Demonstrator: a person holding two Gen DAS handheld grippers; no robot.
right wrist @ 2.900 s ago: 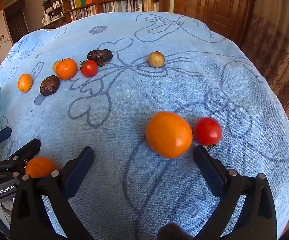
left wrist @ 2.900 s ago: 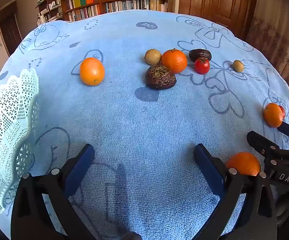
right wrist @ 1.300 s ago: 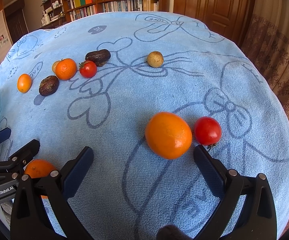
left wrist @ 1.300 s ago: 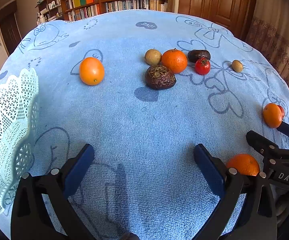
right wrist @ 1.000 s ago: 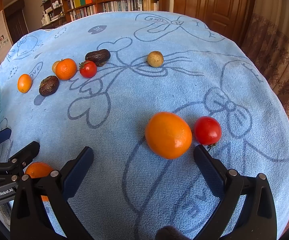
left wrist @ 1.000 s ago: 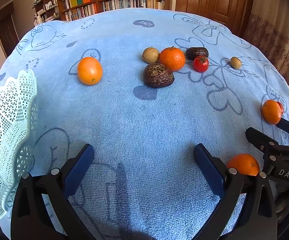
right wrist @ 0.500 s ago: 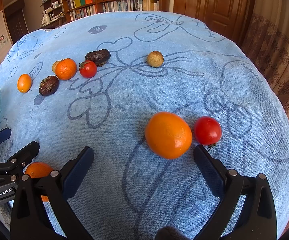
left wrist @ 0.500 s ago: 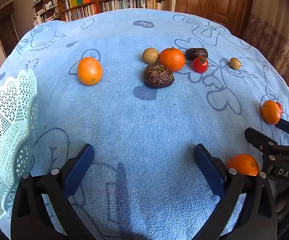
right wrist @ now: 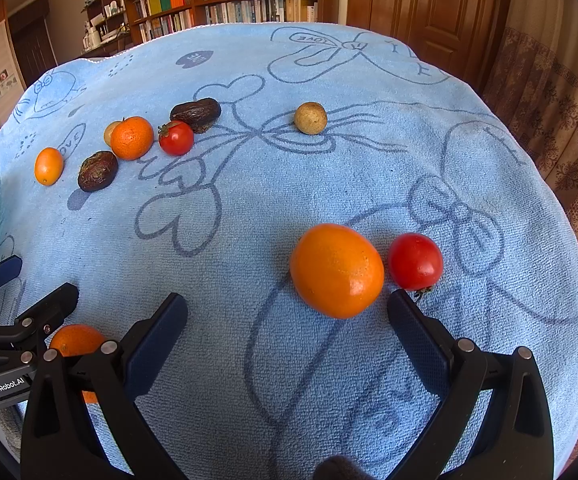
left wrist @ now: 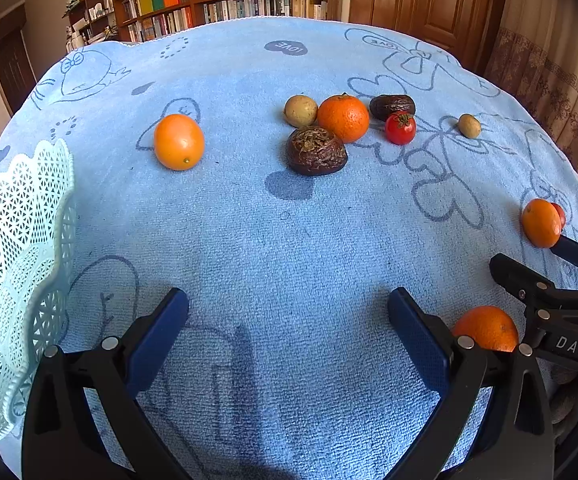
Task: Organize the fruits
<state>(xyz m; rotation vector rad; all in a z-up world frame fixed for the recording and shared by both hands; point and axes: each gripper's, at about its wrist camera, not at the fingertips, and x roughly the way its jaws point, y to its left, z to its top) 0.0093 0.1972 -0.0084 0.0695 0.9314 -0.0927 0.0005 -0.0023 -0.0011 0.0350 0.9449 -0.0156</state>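
— Presently, item one: left gripper (left wrist: 288,332), jaws spread, holding nothing, over bare blue towel (left wrist: 289,240). Item two: right gripper (right wrist: 287,332), likewise spread and empty, large orange (right wrist: 336,270) just ahead of its fingers, red tomato (right wrist: 415,261) beside that orange.

— Advice for the pick?

— Centre the orange between both pads before closing; the tomato sat close to the right pad and could be nudged. Lattice basket (left wrist: 17,264) stood at the towel's left edge.

— Room?

— Open towel lay between; a cluster of small fruit far off. Another orange (left wrist: 487,328) lay between the two tools. The towel's right edge dropped near the tomato.
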